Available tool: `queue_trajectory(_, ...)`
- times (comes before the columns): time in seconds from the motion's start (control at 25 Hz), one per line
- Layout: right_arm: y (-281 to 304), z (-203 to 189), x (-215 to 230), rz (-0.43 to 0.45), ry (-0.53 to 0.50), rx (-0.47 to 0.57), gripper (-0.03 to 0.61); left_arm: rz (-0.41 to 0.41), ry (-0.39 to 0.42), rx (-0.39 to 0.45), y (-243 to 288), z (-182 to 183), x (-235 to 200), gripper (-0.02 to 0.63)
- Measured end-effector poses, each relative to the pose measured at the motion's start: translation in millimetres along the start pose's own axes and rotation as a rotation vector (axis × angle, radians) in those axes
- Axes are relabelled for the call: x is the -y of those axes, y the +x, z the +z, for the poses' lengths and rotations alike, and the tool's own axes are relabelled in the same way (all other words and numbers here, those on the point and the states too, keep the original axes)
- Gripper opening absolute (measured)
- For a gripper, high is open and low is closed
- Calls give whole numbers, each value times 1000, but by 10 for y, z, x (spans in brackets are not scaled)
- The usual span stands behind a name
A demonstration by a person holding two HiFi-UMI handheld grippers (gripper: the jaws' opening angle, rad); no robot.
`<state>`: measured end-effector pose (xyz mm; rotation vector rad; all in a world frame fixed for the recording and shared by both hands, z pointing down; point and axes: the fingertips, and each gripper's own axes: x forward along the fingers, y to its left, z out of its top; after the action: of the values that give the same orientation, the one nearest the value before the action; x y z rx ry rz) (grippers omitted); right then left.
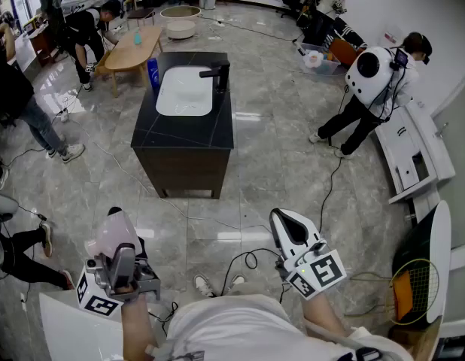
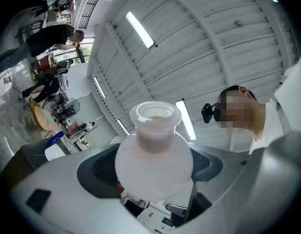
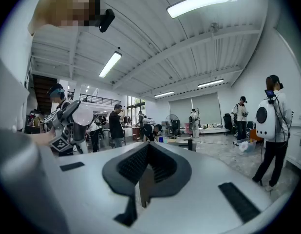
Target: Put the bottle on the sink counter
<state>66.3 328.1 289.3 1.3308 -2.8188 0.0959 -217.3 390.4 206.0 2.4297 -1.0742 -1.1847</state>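
Well short of the sink counter [image 1: 183, 130], across a stretch of open floor [image 1: 240, 194]: pads [image 2: 98, 172] of the left gripper [image 2: 153, 168] spread wide and pressed on the round belly of the bottle [image 2: 154, 143], one to each side. Gripped at the widest part, probably for want of purchase on the short neck. Neck and open mouth turned away from the gripper, up toward the ceiling lights [image 2: 140, 29]; likely carried mouth-up against spilling. Pale and milky, no cap in sight.

Held low at the person's left, with all that floor between it and the counter. Pads [image 3: 133, 168] of the right gripper [image 3: 148, 150] brought together on nothing, closed tip to tip. Parked at the person's right, equally far from the counter, presumably unneeded for a one-grip carry.

On the counter itself: white basin [image 1: 185, 91] toward the far end, black faucet [image 1: 217, 74] on its right, a blue container [image 1: 152, 72] at its far left. Near half of the dark top bare, hence the likely landing spot.

Barely begun, by this reading: bottle in hand, not yet on the counter. Next, probably: walking up, lowering upright onto the bare part, then letting go. Around and beyond the counter, other people [image 1: 372, 89] at work, clear of the straight path.
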Motion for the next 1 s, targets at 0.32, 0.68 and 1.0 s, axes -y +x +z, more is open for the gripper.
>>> queue_trajectory(0.32, 9, 62, -90, 11, -13, 9, 9, 1, 0, 7, -78, 54, 33, 400)
queue_trajectory(0.68, 116, -43, -374, 61, 10, -1, 11, -18, -26, -17, -180, 60, -48, 400)
queue_trajectory(1.0, 73, -229, -248, -4, 32, -53, 9, -51, -73, -35, -53, -27, -238, 400)
